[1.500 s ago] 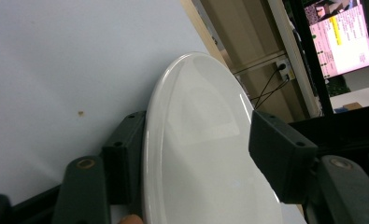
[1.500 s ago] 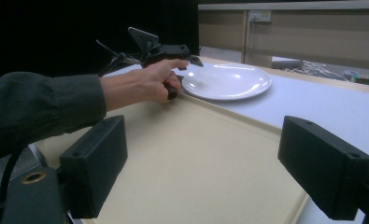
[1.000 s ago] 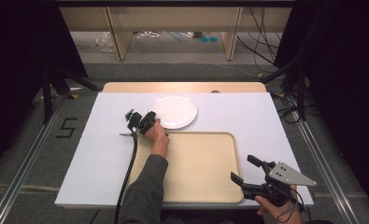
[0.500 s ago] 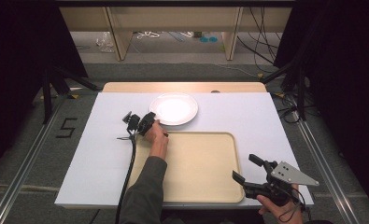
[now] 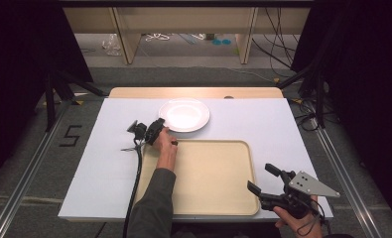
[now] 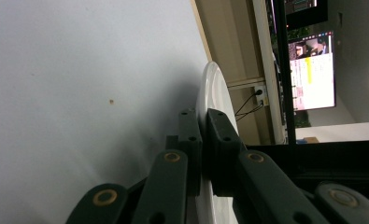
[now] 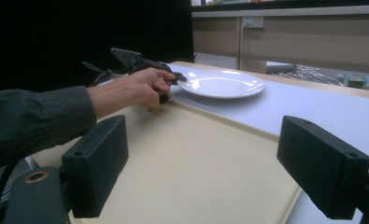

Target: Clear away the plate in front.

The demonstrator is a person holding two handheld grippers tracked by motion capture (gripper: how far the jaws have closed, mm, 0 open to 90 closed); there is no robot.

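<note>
Plate rim clamped in left hand-held gripper

Glossy white plate; matt beige tray; matt black fingers.

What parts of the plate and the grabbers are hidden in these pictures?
- High view: the left gripper tips meet the white plate rim, but the hand and gripper body cover the pinch.
- Left gripper view: the pads cover the pinched bit of the plate; the bottom edge cuts it off.
- Right gripper view: the open right gripper; the bottom edge cuts off its body.
</note>
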